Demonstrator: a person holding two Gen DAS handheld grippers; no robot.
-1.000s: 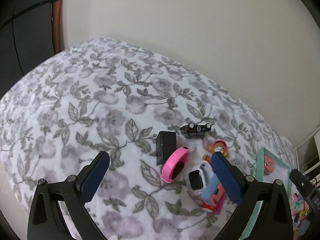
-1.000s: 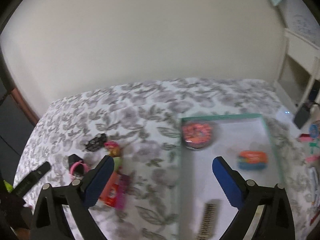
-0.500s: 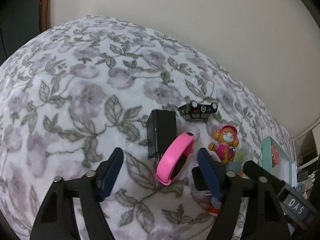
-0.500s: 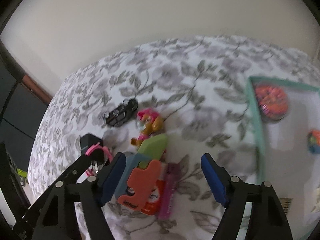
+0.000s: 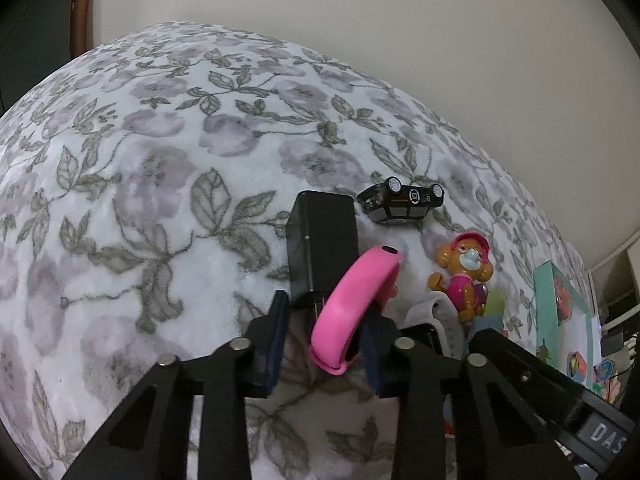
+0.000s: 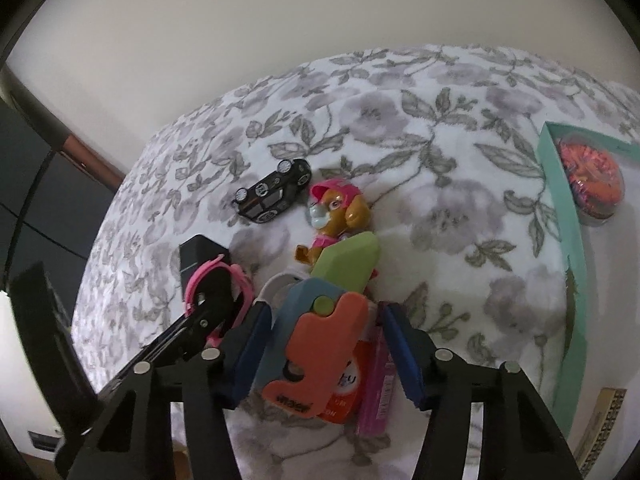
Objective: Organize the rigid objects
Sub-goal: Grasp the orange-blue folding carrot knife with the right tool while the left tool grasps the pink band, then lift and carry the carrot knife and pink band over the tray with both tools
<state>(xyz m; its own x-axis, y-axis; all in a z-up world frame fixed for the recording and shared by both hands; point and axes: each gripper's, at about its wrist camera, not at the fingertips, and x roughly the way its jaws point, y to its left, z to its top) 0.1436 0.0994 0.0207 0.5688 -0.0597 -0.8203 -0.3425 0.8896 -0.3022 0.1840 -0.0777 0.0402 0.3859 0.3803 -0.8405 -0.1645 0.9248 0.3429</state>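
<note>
On the flowered bedspread (image 5: 160, 200) a pink wristband (image 5: 348, 312) stands on edge between the fingers of my left gripper (image 5: 324, 344). Its jaws are closing; the right pad is at the band, the left pad still apart. A black charger (image 5: 322, 240) lies just behind. My right gripper (image 6: 328, 354) straddles an orange-and-blue toy (image 6: 320, 344) stacked on an orange pack (image 6: 352, 392) beside a pink stick (image 6: 376, 384). These jaws are closing too, and no firm press shows. A teal tray (image 6: 568, 232) sits to the right.
A black toy car (image 6: 276, 192) lies overturned beside a dog figure (image 6: 336, 212). A green piece (image 6: 348, 264) and a white watch (image 5: 432, 316) crowd the pile. The tray holds an orange round tin (image 6: 592, 176) and a comb (image 6: 600, 416). A wall runs behind the bed.
Both grippers came down onto the pile and narrowed their jaws. The left now brackets the pink wristband; the right swung from over the tray to the orange-and-blue toy.
</note>
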